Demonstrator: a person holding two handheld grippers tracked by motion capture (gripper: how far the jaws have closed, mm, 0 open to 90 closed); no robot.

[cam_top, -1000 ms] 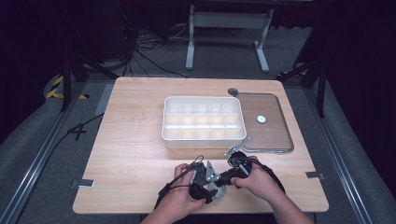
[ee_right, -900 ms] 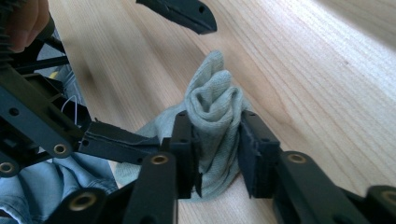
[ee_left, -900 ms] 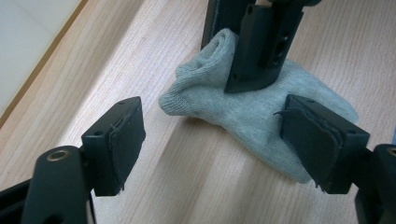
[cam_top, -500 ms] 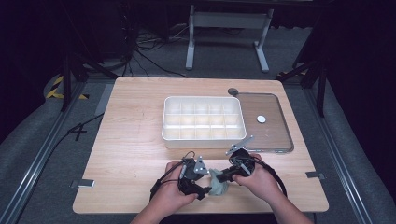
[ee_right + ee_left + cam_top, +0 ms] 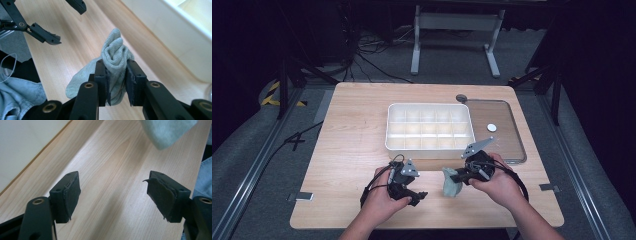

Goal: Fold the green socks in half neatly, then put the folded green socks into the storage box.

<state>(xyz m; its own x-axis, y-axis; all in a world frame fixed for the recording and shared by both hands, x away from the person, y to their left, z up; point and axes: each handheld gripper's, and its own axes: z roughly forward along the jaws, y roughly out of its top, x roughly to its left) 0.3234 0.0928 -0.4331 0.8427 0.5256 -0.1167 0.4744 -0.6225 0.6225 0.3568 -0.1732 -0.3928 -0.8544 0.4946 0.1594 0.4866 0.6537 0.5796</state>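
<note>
The left gripper (image 5: 412, 192) hangs over the wooden table (image 5: 347, 150), jaws wide apart with nothing between them. Just beside it, the right gripper (image 5: 458, 176) pinches a grey-green sock (image 5: 451, 184), bunched, hanging lengthwise downward above the table, near the white compartment tray (image 5: 430, 127).

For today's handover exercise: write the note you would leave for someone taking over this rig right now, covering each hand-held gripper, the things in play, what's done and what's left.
Right hand-held gripper: shut on the grey-green sock, bunched between its pads, hanging above the table.
Left hand-held gripper: open, nothing between its jaws, over bare wood left of the sock.
White compartment tray: just beyond both grippers, its compartments look empty.
Done: sock gripped and off the table.
Left: probably putting the sock into a tray compartment; the left gripper is free to help.
</note>
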